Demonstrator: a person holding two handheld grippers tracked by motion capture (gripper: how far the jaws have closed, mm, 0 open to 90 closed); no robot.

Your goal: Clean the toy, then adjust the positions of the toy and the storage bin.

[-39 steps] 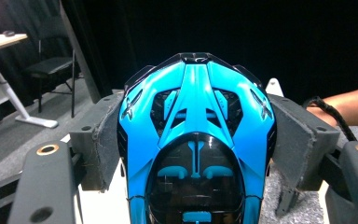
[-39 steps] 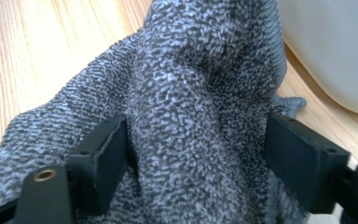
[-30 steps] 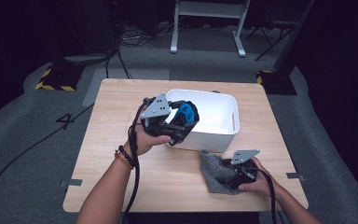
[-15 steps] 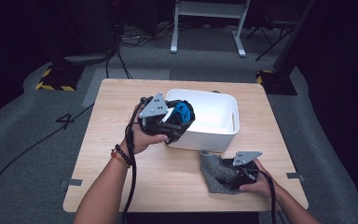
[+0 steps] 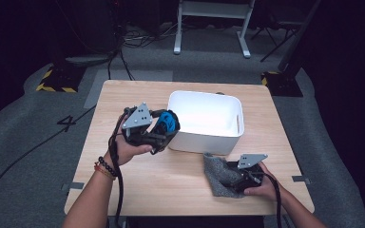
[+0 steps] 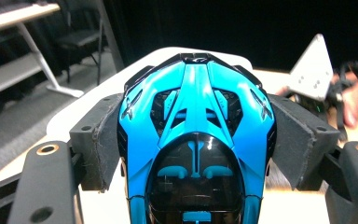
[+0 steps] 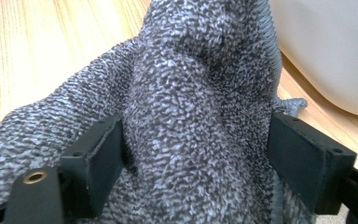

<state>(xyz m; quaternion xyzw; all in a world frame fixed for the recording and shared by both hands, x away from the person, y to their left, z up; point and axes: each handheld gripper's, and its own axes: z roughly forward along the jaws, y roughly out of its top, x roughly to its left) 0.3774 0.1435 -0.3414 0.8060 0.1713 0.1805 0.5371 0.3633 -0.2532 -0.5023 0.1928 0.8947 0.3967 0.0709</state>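
Since the earlier frame, I had drawn the left gripper back from over the white bin to its left wall. Its jaws clamped the blue toy car by both flanks, long axis along the jaws, nose pointing away. Right gripper pinched the grey cloth beside the bin.

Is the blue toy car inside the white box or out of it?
Out. The left gripper holds the blue toy car beside the white box.

Glossy blue-black plastic toy car, rough nubbly grey cloth, smooth matt white plastic bin, light wood-grain counter, matt black tong pads.
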